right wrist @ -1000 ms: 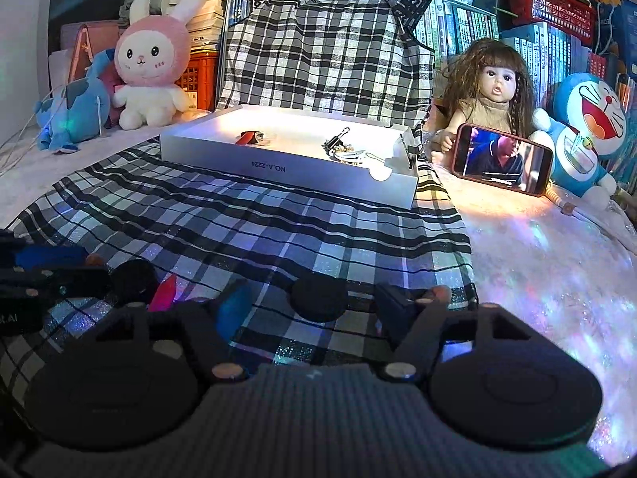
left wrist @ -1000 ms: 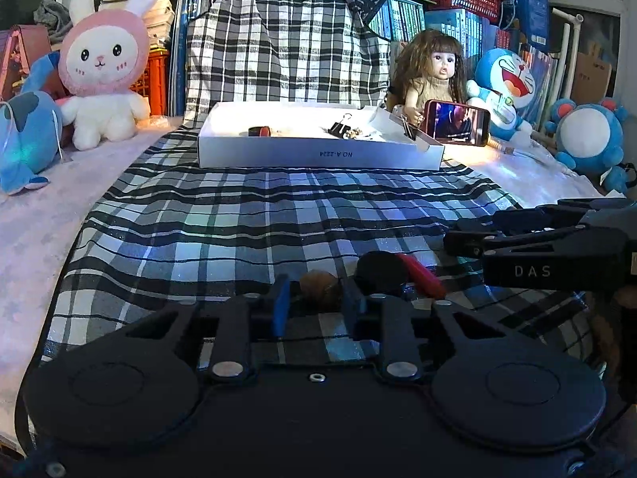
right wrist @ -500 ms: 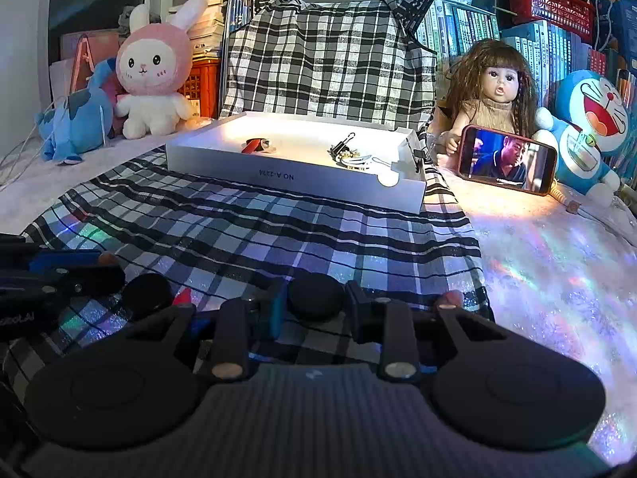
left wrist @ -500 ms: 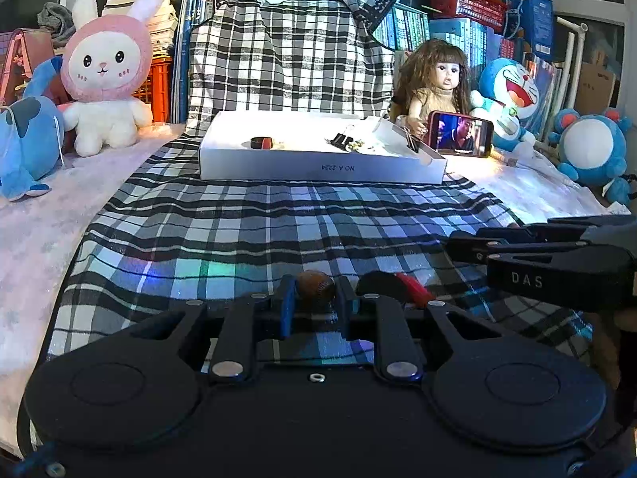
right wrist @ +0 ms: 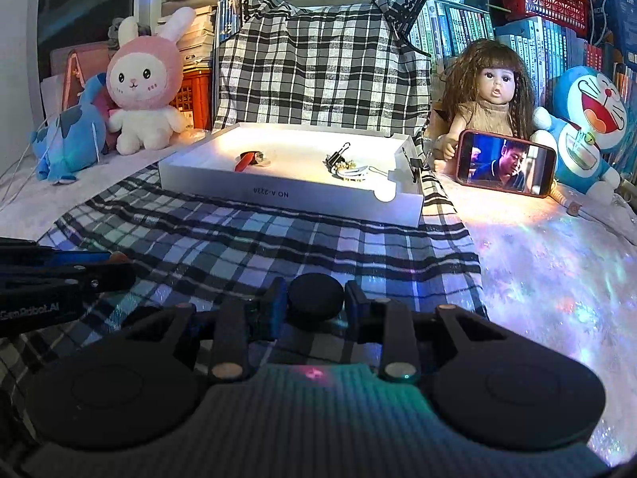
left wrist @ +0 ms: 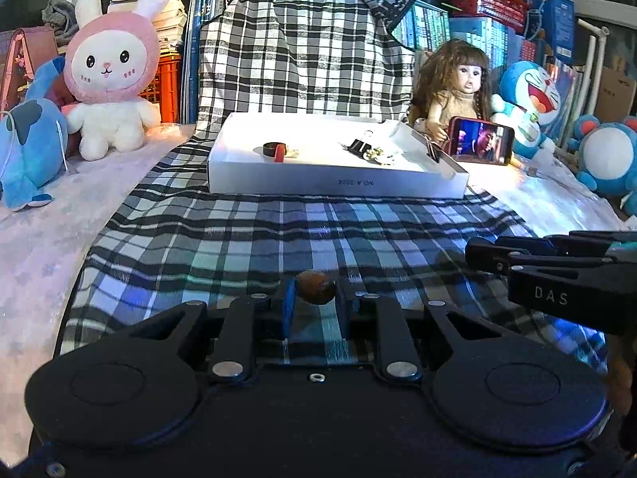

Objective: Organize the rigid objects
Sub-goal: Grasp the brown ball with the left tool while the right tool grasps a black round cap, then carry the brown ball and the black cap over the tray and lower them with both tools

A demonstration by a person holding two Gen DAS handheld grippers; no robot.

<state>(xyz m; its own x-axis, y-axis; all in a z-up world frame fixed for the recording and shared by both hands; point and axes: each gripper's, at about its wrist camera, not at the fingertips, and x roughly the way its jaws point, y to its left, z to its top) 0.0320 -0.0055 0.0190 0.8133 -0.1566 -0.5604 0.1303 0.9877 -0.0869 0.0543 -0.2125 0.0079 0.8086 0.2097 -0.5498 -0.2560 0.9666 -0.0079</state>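
Here your left gripper (left wrist: 315, 298) pinches a small, brown, ridged nut-like ball (left wrist: 316, 287) just above the checked cloth (left wrist: 247, 235). Your right gripper (right wrist: 314, 304), its jaws having just been closing, clamps a matte black round disc (right wrist: 315, 296). Beyond lies a shallow white cardboard tray (right wrist: 278, 193), printed "NO A-2224", beside plush toys and books.

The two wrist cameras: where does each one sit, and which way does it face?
Left wrist: behind the left gripper, holding a brown nut, facing the white box; the right gripper shows at right.
Right wrist: behind the right gripper, holding a black disc, facing the same box; the left gripper shows at left.
Shared: box, doll, phone.
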